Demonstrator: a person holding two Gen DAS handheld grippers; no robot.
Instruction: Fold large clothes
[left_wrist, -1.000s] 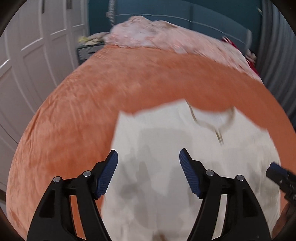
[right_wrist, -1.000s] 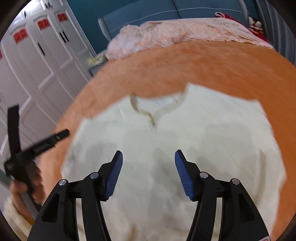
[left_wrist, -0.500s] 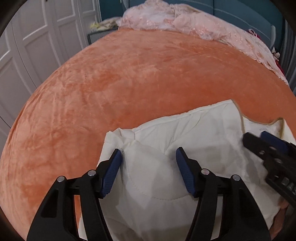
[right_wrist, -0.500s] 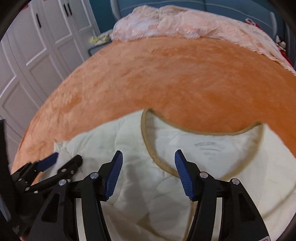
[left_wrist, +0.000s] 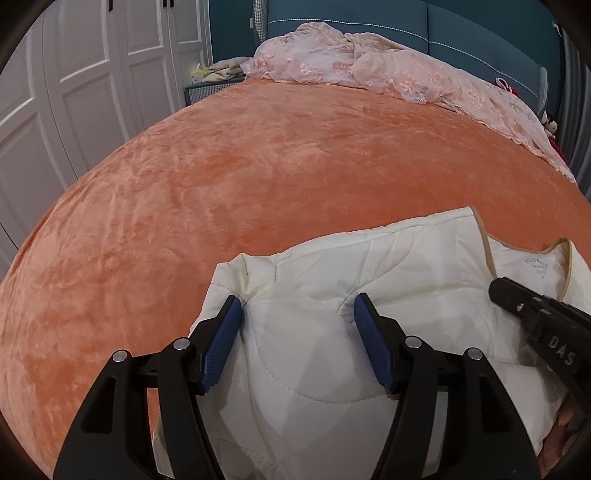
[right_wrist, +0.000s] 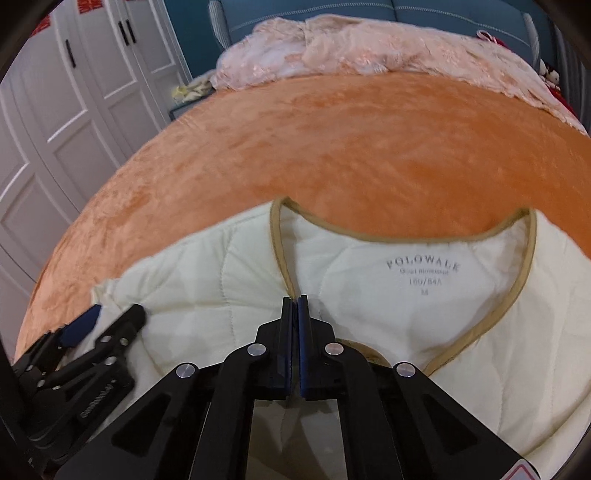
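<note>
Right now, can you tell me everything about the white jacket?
The jacket is cream, quilted and puffy, with tan trim round its open neckline and a printed size label inside. It lies spread on the orange blanket. The right gripper is shut on the trim; the left gripper straddles a shoulder, open.

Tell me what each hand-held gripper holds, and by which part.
The right hand-held gripper is shut on the cream jacket at its tan-trimmed neckline edge. The left hand-held gripper is open over the shoulder, gripping nothing.

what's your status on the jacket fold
Right gripper shut on cream jacket neckline trim. Left gripper open over shoulder. Nothing in the way.
</note>
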